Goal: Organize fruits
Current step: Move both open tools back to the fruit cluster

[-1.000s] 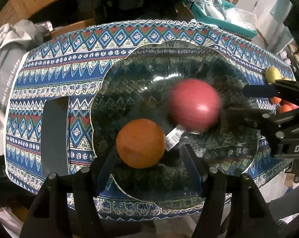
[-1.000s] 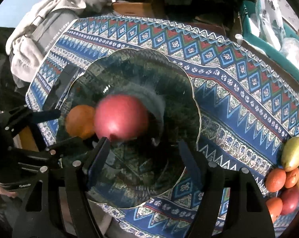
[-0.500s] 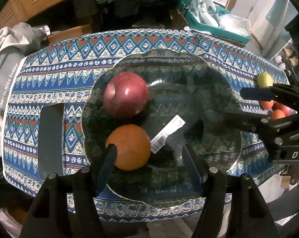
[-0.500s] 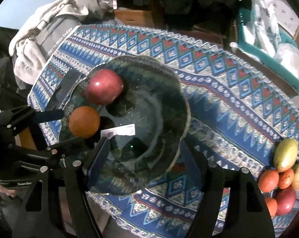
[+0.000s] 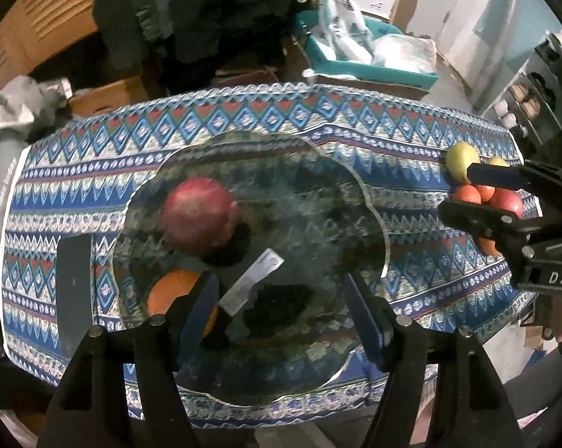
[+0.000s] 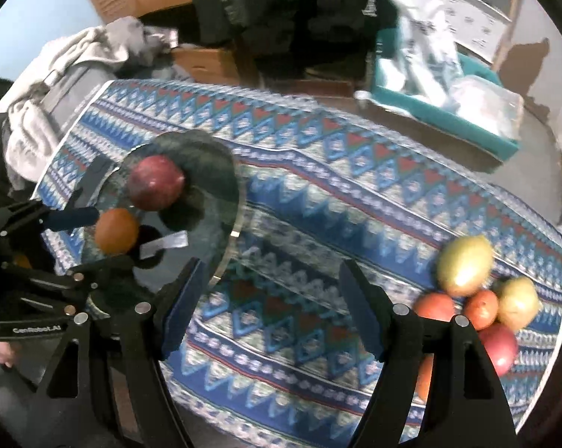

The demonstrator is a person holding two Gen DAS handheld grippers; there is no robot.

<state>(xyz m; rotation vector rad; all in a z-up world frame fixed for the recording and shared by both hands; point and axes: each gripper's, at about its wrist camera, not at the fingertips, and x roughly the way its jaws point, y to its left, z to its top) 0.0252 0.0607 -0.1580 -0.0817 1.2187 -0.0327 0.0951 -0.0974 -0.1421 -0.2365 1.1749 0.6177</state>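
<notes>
A clear glass plate (image 5: 359,201) (image 6: 228,201) lies on the patterned tablecloth and holds a red apple (image 5: 200,216) (image 6: 155,183) and an orange (image 5: 169,296) (image 6: 116,230). A white label (image 5: 251,287) lies in the plate. My left gripper (image 5: 281,310) is open and empty over the plate's near side, its left finger in front of the orange. My right gripper (image 6: 269,298) is open and empty above bare cloth between the plate and a pile of several fruits (image 6: 475,295) (image 5: 482,190) at the table's right end.
A dark flat object (image 5: 74,291) lies on the cloth left of the plate. Grey clothing (image 6: 57,86) hangs off the table's left end. A teal bin (image 5: 363,63) with bags stands behind the table. The near table edge is close below both grippers.
The red apple rolled left across the plate and settled beside the orange. My right gripper has drawn away to the right, off the plate. My left gripper pulled back slightly.
</notes>
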